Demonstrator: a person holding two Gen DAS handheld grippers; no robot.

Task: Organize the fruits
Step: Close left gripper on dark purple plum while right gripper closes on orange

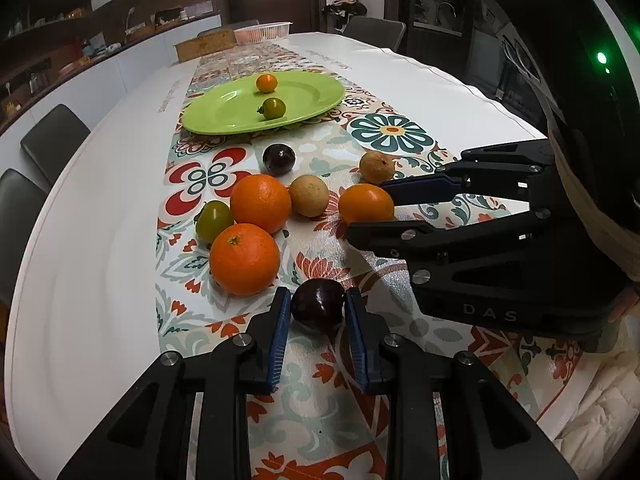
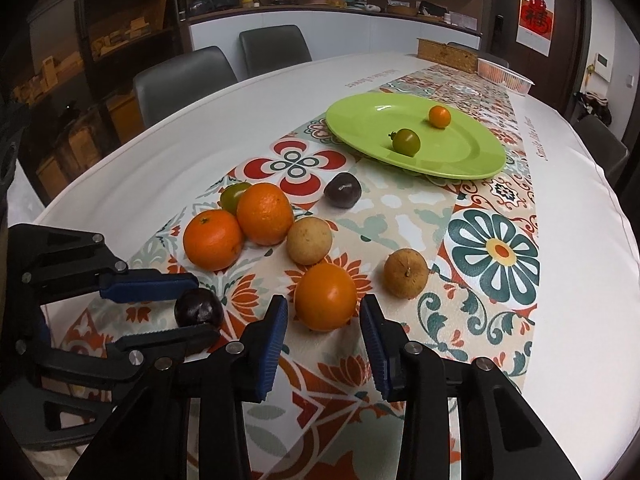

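Note:
My left gripper (image 1: 318, 294) is at the near end of the patterned runner, shut on a dark plum (image 1: 317, 310) that rests on the cloth between its blue pads. My right gripper (image 2: 324, 302) straddles a smooth orange fruit (image 2: 326, 296); a thin gap shows at each pad, so it is open. Loose on the runner lie two oranges (image 1: 245, 259), a green tomato (image 1: 214, 220), two tan round fruits (image 1: 309, 196) and a second dark plum (image 1: 279, 159). Farther back, the green plate (image 1: 224, 108) carries a small orange tomato (image 1: 267, 82) and a green tomato (image 1: 274, 108).
The two grippers stand close together, the right gripper's body (image 1: 500, 264) just right of the left fingers. A wicker box (image 1: 204, 45) and a plastic tray (image 1: 262, 33) sit at the table's far end. Grey chairs (image 1: 54, 140) line the left edge.

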